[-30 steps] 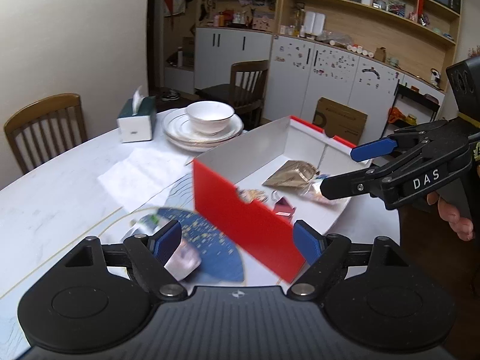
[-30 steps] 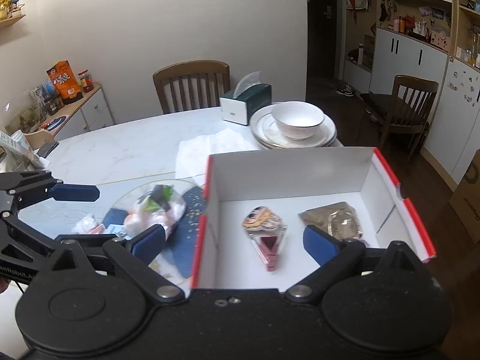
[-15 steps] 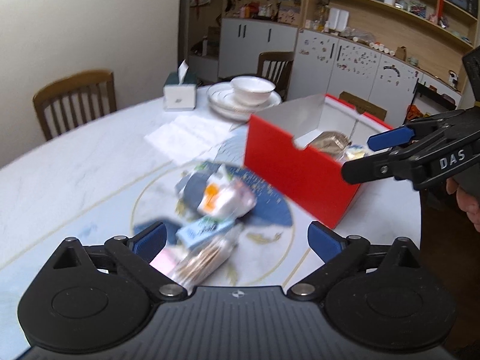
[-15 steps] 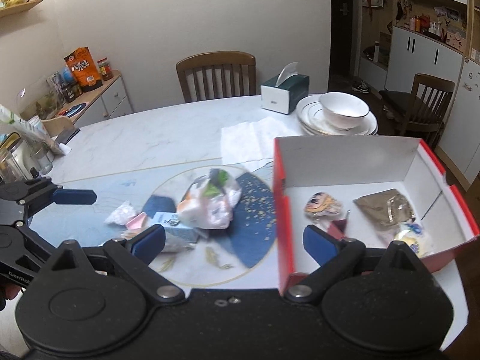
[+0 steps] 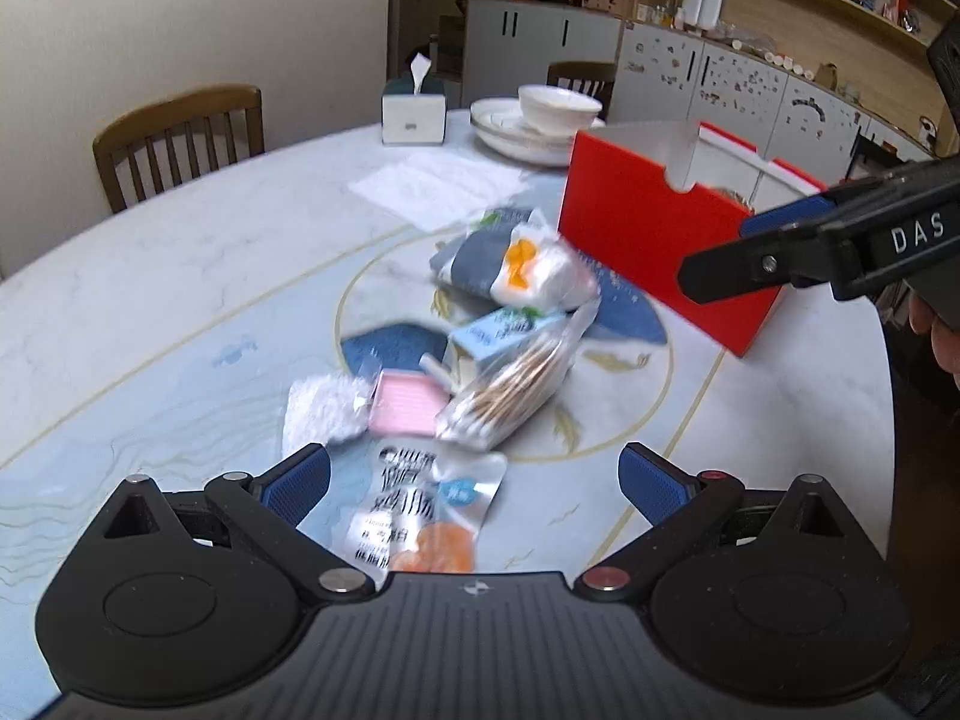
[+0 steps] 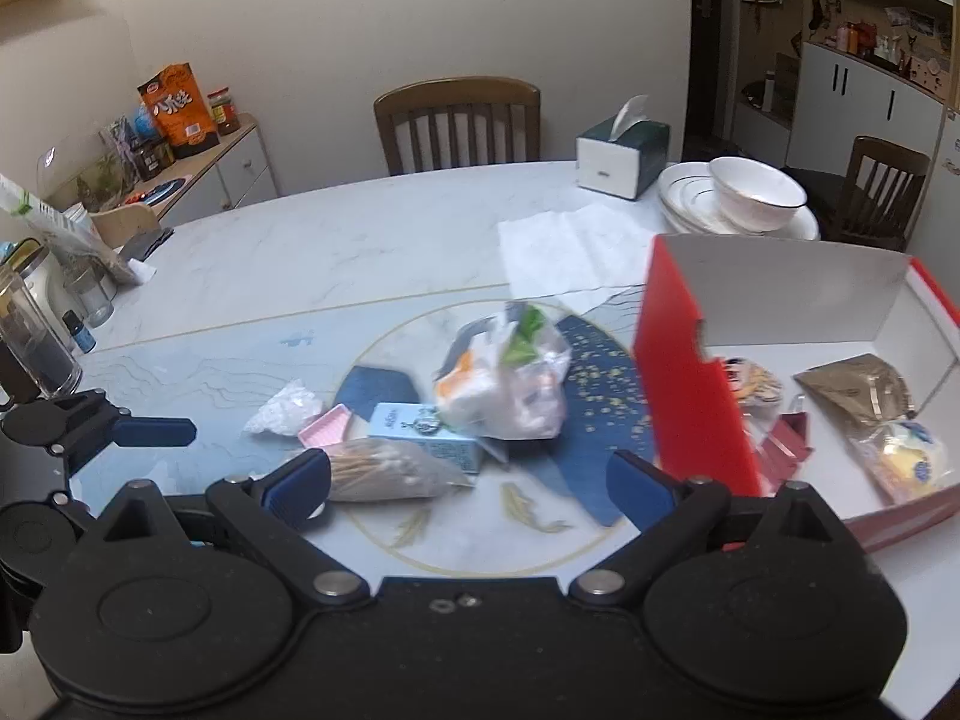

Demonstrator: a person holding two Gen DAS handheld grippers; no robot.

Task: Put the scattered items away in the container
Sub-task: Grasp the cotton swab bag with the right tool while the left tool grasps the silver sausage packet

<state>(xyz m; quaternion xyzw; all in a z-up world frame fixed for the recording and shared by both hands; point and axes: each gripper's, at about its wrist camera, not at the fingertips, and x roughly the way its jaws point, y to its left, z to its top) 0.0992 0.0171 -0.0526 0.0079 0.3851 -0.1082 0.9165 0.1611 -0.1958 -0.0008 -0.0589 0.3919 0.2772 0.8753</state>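
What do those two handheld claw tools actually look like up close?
Both are matte black plastic. The left gripper and right gripper each have two linked arms on round pivot discs with silver rivets, ending in ribbed blue fingertips. Seen from the left wrist camera, the right one bears white "DAS" lettering.

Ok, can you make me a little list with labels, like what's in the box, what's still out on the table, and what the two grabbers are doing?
box: red box, open top, on the table
in box: brown pouch, a few small packets
still out: cotton swab bag, pink case, blue carton, white bag, snack packet
left gripper: open, jaws have just been opening, nothing gripped, above the snack packet
right gripper: open, nothing gripped
also on table: tissue box, bowl on plates
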